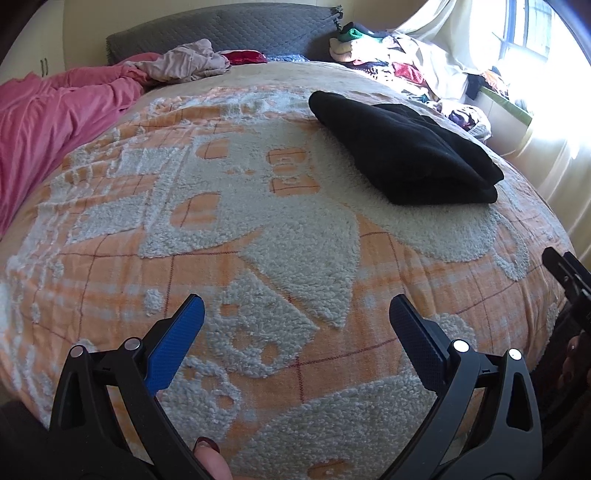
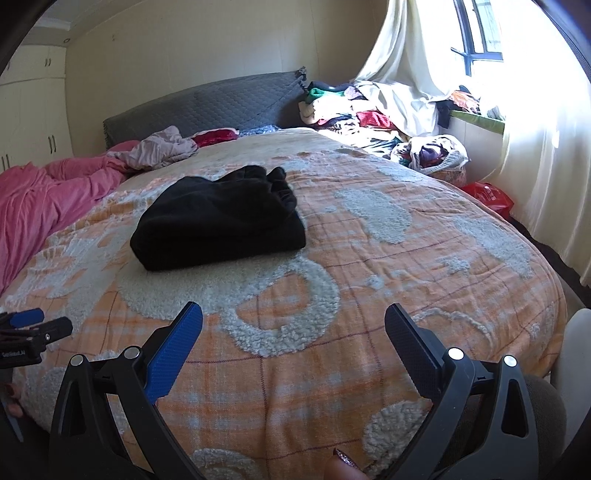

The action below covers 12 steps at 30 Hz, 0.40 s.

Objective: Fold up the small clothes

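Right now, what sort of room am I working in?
Most likely a home bedroom. A bed with an orange and white blanket fills the view, backed by a grey quilted headboard, with a folded black garment on top and a heap of clothes under the curtained window.

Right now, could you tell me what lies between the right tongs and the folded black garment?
Only bare orange-and-white bedspread separates the open right tongs from the folded black garment; the right wrist view shows it.

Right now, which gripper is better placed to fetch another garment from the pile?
Right, probably: both grippers are open and empty, and the clothes pile lies on the right gripper's side, by the window.
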Motion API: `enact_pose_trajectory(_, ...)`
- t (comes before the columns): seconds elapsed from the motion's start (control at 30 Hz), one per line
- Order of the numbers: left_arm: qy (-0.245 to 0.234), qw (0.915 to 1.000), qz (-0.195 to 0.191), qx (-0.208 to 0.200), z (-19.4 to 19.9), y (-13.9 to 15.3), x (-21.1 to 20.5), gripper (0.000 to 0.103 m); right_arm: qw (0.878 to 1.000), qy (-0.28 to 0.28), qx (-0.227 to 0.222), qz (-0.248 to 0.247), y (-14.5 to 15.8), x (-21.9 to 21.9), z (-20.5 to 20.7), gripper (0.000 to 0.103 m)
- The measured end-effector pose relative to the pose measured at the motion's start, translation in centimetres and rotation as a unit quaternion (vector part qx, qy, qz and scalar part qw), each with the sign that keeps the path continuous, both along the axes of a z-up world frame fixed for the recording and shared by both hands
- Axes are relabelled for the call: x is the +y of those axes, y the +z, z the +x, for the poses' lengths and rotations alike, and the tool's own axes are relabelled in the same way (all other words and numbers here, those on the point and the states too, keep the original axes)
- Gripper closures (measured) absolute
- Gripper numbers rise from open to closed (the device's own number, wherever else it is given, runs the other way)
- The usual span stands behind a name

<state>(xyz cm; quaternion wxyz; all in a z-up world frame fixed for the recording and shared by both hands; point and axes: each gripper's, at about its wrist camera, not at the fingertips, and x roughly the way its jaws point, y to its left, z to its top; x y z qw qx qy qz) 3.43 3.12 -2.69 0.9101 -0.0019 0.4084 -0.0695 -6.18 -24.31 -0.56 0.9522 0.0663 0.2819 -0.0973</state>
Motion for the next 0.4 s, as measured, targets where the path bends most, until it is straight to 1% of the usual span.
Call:
enact_pose_trajectory(0.07,0.023,0.9997,-0.006,0.003,0.5,0.3,1.8,0.009,0.999,-0.036,-0.014,-0.008,1.5,-1.9,-1.0,0.005)
enact_pose_trajectory(0.1,0.040,0.9992,-0.008,0.006,0.9,0.5,3.2,0.009,0.998,-0.066,-0.018,-0.015,2.4,-3.4,-1.6,0.005)
enact_pose_trajectory(0.13,0.059,0.9981,-0.011,0.012,1.4,0.7,4.8,0.009,0.995,-0.091,-0.024,-0.011,3.2,-5.1,-2.2,0.005)
enact_pose_trajectory(0.17,0.083,0.9963,-0.014,0.018,1.9,0.9,6.9,0.009,0.993,-0.117,-0.032,0.009,3.9,-7.2,-3.1,0.005)
enact_pose_trajectory(0.2,0.110,0.9935,-0.016,0.021,2.5,1.2,9.3,0.009,0.987,-0.149,-0.037,0.037,4.6,-10.0,-4.2,0.005)
enact_pose_trajectory(0.23,0.135,0.9905,-0.013,0.021,2.8,1.5,11.4,0.009,0.980,-0.186,-0.035,0.052,5.0,-12.6,-5.2,0.005)
enact_pose_trajectory(0.27,0.165,0.9861,-0.008,0.018,3.3,1.9,14.2,0.009,0.969,-0.239,-0.029,0.059,5.3,-16.0,-6.6,0.005)
enact_pose_trajectory(0.33,0.220,0.9753,0.007,0.013,4.0,2.7,19.3,0.009,0.945,-0.322,-0.016,0.056,5.1,-21.3,-9.0,0.005)
enact_pose_trajectory(0.37,0.254,0.9670,0.020,0.012,4.4,3.0,22.2,0.009,0.930,-0.363,-0.002,0.050,4.6,-24.4,-10.4,0.005)
enact_pose_trajectory(0.4,0.278,0.9602,0.028,0.011,4.8,3.3,24.7,0.009,0.912,-0.409,0.014,0.039,3.8,-27.6,-11.9,0.005)
